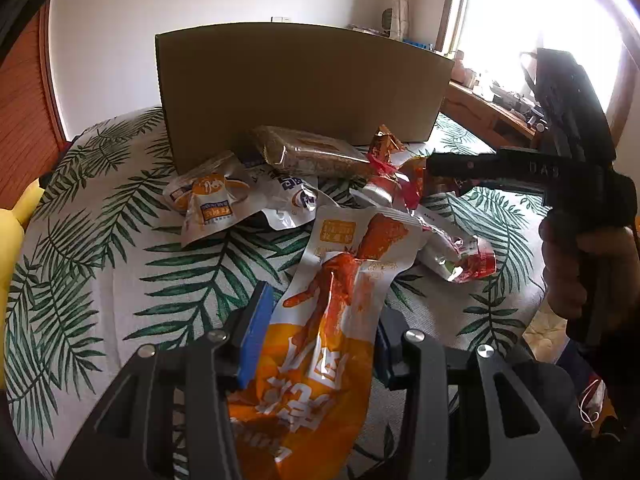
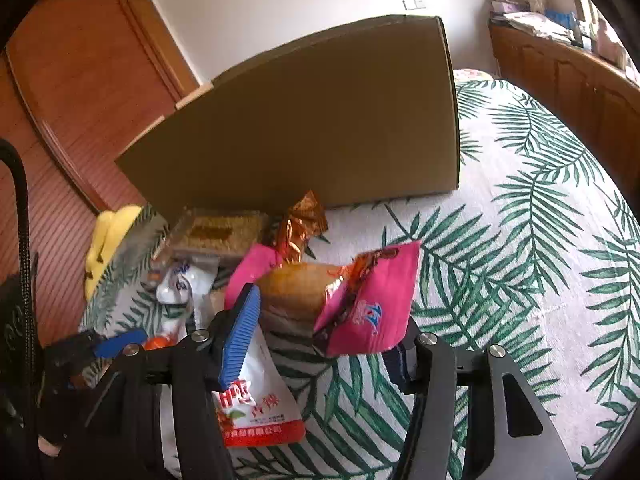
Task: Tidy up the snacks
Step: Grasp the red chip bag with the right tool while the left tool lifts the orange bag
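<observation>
**Orange and pink: one snack bag in each claw**

Orange foil fills the left claw point(image 1: 316, 340): its blue-padded fingers point(image 1: 256, 332) press on either side of a big orange snack bag point(image 1: 320, 360), which hangs low over the near edge of the leaf-print bedspread point(image 1: 100, 240). Just past it lies a white-and-orange packet point(image 1: 360, 240), and beyond that a loose heap: a small white pouch with an orange label point(image 1: 212, 204), a white-and-blue packet point(image 1: 296, 196), a clear-wrapped brown bar point(image 1: 316, 152) and a red wrapper point(image 1: 472, 260) towards the right edge. A cardboard box point(image 1: 304, 84) stands upright behind the heap, touching the bar.

The right claw point(image 2: 324, 320) holds a pink bag point(image 2: 368, 300) with a brown cake showing through its clear part; one blue finger point(image 2: 240, 340) is on the bag's left side, the other hidden behind it. Below lies a white packet with red print point(image 2: 256, 412). Farther out are a copper-foil sweet point(image 2: 300, 220) and the bar, both near the foot of the box. A yellow soft toy point(image 2: 108, 240) sits at the left edge of the bedspread.
</observation>
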Available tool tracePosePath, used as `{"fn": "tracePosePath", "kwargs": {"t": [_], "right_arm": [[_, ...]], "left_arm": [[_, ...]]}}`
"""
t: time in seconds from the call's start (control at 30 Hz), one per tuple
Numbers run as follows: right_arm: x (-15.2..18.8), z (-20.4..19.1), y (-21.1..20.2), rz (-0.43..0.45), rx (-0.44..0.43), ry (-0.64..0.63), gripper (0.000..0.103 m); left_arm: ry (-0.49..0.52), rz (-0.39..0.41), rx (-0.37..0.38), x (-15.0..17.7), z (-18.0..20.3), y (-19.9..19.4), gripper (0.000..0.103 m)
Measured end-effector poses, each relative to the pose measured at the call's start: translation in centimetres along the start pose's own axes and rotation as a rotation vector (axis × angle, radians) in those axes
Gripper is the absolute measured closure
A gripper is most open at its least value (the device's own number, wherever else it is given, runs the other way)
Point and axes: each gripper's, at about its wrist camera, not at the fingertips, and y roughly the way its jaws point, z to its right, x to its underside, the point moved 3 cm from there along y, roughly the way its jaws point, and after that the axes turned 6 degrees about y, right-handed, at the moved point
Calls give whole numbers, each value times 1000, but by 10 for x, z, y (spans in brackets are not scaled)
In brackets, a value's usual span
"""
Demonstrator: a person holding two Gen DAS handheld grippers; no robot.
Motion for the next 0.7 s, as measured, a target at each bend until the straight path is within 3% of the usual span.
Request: {"fn": "tracePosePath", "kwargs": {"t": [0.53, 0.57, 0.7], "right_arm": [[-3, -8, 23, -31, 71, -58, 43], [-2, -8, 22, -31, 67, -60, 45], [1, -8, 17, -16, 67, -73, 49]], "left_arm": [[-9, 34, -8, -1, 5, -12, 66], [-13, 38, 3, -1, 5, -14, 89], [-31, 51, 8, -3, 4, -20, 87]]}}
